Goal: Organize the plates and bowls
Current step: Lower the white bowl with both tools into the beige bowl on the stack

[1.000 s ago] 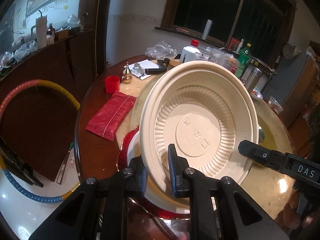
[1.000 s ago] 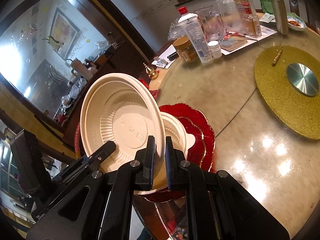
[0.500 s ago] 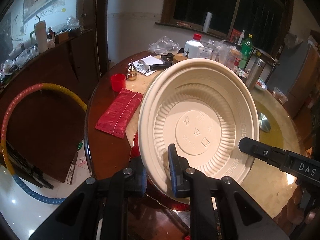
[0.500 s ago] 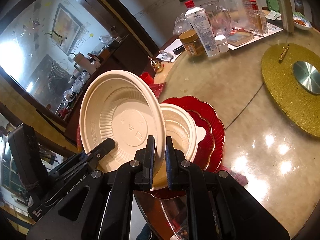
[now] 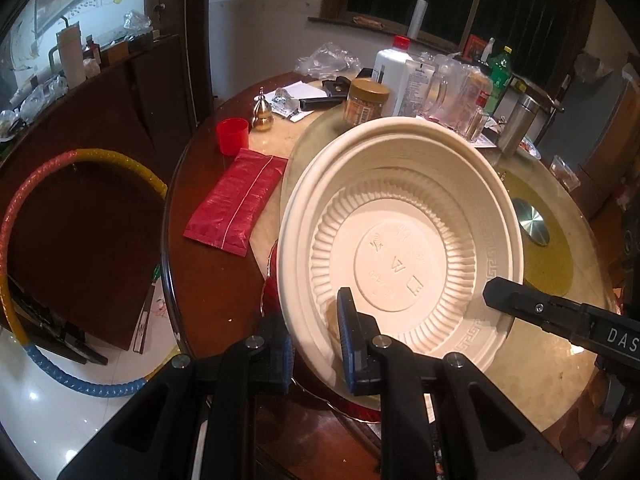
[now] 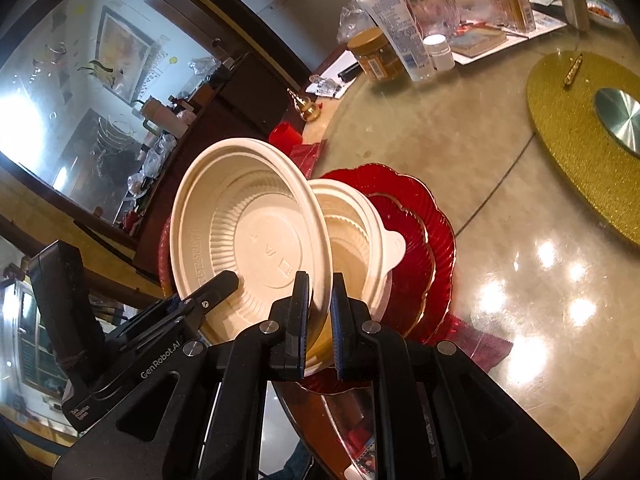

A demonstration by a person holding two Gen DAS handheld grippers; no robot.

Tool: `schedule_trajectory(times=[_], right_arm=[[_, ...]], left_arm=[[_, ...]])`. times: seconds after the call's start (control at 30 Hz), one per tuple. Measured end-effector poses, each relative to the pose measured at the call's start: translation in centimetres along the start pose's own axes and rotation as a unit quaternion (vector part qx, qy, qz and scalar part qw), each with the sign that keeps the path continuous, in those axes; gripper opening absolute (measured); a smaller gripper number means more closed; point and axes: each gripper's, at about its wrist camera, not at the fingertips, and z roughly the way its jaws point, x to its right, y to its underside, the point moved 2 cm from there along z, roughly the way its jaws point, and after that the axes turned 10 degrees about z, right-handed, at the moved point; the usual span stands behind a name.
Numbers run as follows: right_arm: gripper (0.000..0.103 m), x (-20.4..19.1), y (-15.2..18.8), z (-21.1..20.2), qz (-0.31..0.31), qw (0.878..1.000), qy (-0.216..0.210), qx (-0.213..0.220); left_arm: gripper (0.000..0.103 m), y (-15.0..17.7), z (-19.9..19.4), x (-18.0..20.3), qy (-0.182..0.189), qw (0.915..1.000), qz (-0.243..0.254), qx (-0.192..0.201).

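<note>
Gripping the cream bowl (image 6: 256, 240) by opposite rims, both grippers (image 5: 316, 344) (image 6: 320, 312) are clenching it; nesting squarely into the second bowl (image 6: 360, 240) at the table's (image 6: 500, 208) near edge is advisable.

Right tongs (image 6: 320, 304) clamp tilted cream bowl (image 6: 248, 248) rim.

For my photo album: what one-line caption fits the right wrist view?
Two handheld grippers, right and left, pinch a tilted cream bowl above another bowl on stacked red plates.
</note>
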Motion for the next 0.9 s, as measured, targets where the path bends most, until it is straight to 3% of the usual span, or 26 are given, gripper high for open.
schedule_trajectory(times=[0.9], right_arm=[[0.009, 0.23, 0.73, -0.69, 0.016, 1.000, -0.005, -0.006]], left_arm=[[0.021, 0.12, -0.02, 0.42, -0.028, 0.9994, 0.021, 0.002]])
